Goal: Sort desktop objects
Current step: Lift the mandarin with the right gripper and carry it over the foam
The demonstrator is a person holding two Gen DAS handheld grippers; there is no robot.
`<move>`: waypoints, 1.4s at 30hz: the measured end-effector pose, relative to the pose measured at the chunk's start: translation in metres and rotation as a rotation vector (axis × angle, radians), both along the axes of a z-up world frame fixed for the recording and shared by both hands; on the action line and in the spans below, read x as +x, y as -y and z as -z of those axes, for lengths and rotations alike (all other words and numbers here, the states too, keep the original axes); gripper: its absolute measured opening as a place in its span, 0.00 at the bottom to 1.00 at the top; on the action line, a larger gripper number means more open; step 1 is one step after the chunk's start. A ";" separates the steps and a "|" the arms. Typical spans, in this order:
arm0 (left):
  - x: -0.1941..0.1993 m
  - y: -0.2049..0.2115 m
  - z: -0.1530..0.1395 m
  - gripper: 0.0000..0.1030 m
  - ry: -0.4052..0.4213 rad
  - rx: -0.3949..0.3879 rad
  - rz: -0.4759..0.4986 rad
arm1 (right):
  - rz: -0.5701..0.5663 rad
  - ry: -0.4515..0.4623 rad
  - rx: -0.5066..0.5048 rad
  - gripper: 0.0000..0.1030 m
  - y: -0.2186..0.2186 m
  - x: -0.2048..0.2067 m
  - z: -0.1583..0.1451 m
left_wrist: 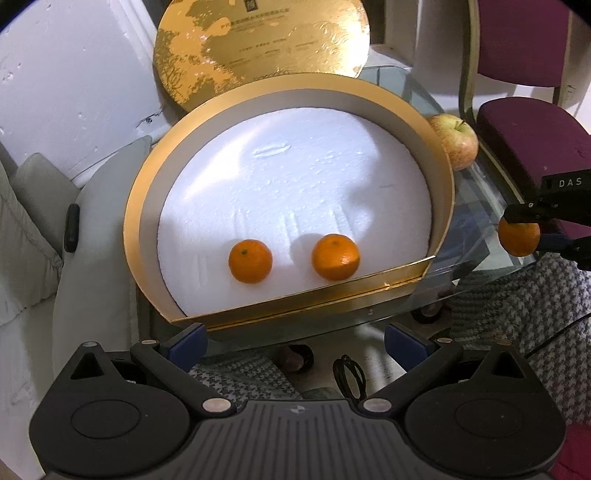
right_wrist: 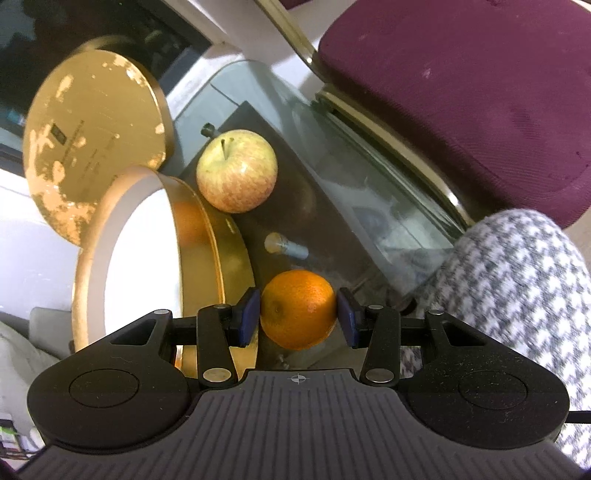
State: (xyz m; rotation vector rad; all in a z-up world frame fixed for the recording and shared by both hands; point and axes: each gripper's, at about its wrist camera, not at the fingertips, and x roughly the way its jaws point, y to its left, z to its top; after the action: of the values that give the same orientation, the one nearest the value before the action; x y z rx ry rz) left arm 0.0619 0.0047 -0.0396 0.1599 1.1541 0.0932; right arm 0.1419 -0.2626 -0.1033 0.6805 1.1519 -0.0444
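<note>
- Gold round box, white foam inside.
- Three orange mandarins; one between the right tool's blue pads.
- Yellow-red apple.
- Maroon chair.
- Grey-white houndstooth cloth.

I count three oranges, one apple, one box and one lid.

A maroon upholstered chair stands beside the glass bench. A houndstooth-patterned cloth shows at the bench's near edge.
</note>
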 end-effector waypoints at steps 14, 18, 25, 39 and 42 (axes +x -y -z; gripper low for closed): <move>-0.013 -0.016 -0.011 0.99 0.060 -0.046 -0.040 | -0.038 0.092 -0.033 0.45 -0.008 -0.022 -0.046; -0.016 -0.030 -0.014 0.99 0.077 -0.063 -0.078 | -0.065 0.117 -0.051 0.45 -0.019 -0.019 -0.059; -0.021 -0.058 -0.017 0.99 0.101 -0.090 -0.153 | -0.136 0.151 -0.086 0.45 -0.049 -0.012 -0.077; -0.030 -0.122 -0.011 0.99 0.111 -0.128 -0.310 | -0.285 0.186 -0.144 0.45 -0.125 0.015 -0.092; -0.031 -0.135 -0.008 0.99 0.110 -0.136 -0.342 | -0.308 0.186 -0.151 0.45 -0.139 0.018 -0.092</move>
State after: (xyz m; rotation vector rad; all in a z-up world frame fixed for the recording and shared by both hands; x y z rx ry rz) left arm 0.0313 0.1394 -0.0319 -0.1624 1.0649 0.3210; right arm 0.1602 -0.1233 -0.0113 0.3598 1.0511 0.1877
